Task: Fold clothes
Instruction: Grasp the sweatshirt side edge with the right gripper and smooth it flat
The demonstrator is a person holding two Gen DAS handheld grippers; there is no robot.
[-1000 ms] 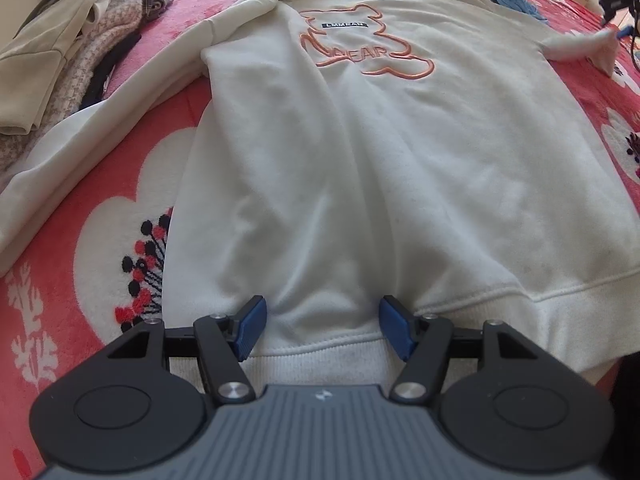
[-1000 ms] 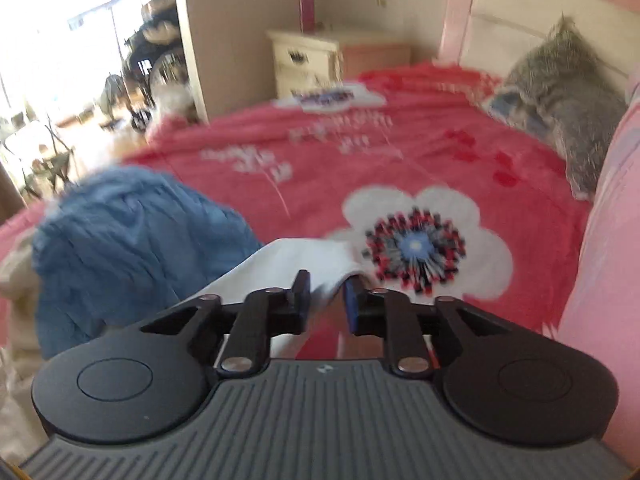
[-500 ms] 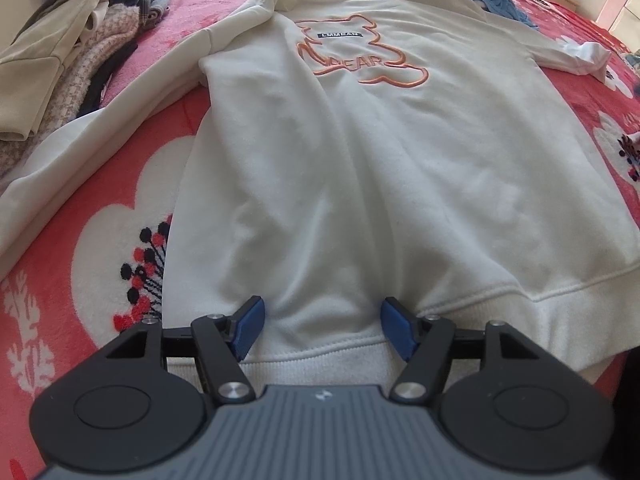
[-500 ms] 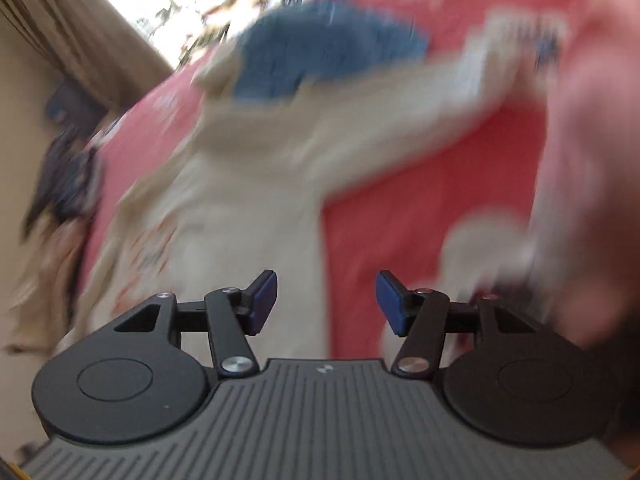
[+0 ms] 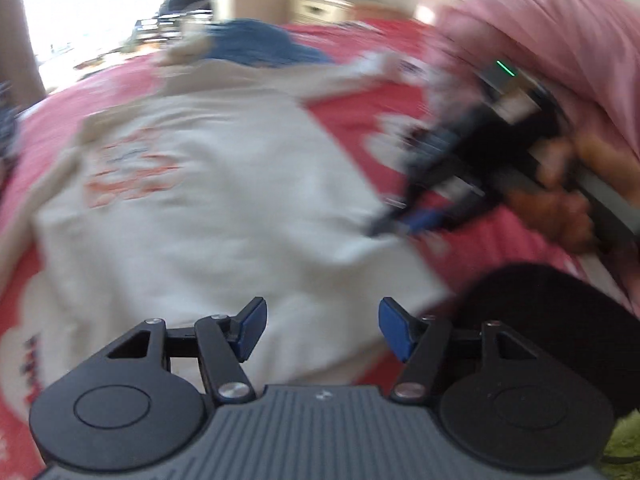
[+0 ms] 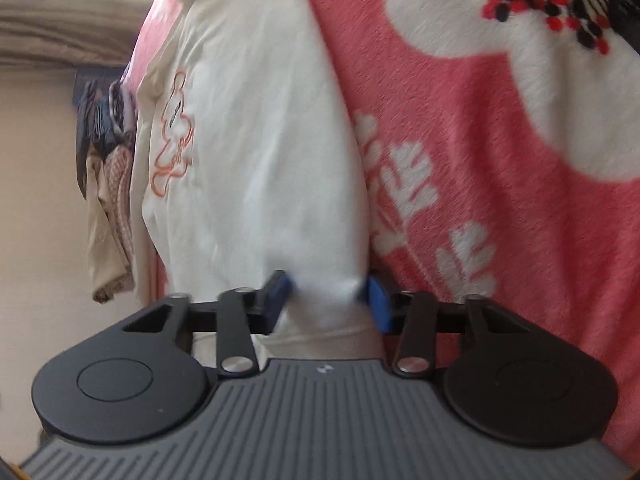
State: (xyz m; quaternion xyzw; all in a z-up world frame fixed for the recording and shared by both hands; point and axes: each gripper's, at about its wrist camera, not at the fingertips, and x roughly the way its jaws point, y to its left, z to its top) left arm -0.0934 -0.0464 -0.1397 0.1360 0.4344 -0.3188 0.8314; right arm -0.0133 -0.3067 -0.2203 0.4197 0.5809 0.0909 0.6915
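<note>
My right gripper has just been closing on the cream sweatshirt's hem at six o'clock, bunching cloth between its pads to lift a fold, while my left gripper hovers half-open, empty

Each gripper is black with blue pads (silver screws, ribbed grey body); pink sleeve.

I see a cream sweatshirt of soft matt knit cloth with a ribbed hem, on a fuzzy pink fleece blanket. My right gripper: matt black plastic, blue pads, shiny metal rivets.
</note>
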